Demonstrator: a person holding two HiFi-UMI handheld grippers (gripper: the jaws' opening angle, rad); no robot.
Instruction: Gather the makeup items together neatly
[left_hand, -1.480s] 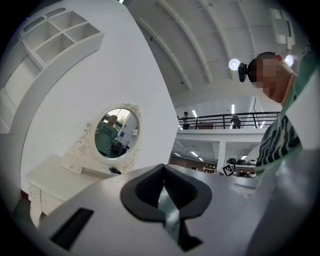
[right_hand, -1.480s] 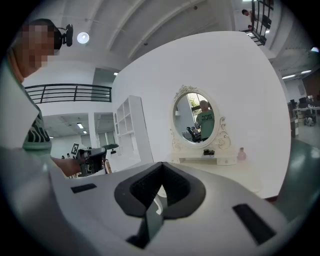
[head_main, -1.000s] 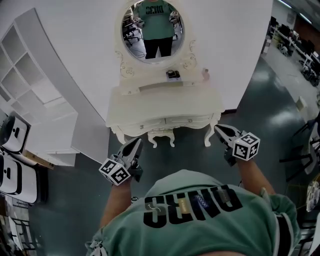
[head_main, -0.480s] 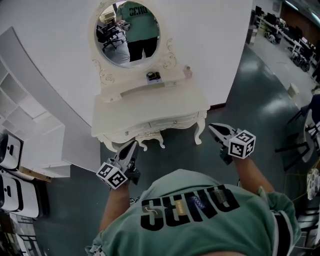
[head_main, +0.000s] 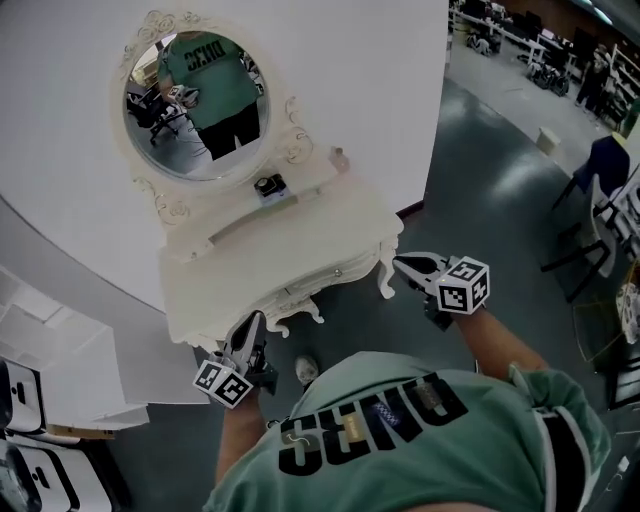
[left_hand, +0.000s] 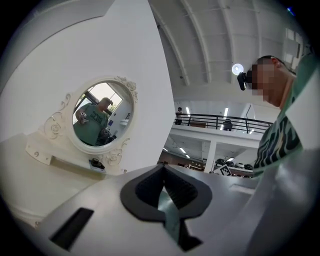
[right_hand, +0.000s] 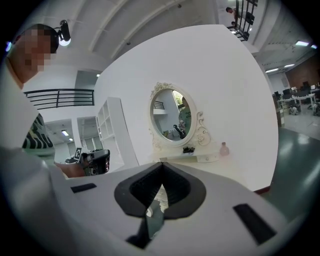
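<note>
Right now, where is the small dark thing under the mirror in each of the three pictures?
Head view: dark item above and left of centre, right below the oval mirror.
Left gripper view: dark item left of centre, under the oval mirror.
Right gripper view: dark item just right of centre, under the oval mirror.
Shared landmark: the oval mirror.

Your shirt (head_main: 375, 425) carries large black letters that look like "SEND", seen upside down from the head view. The mirror (head_main: 195, 105) shows the same letters, reversed, on your reflected shirt.
</note>
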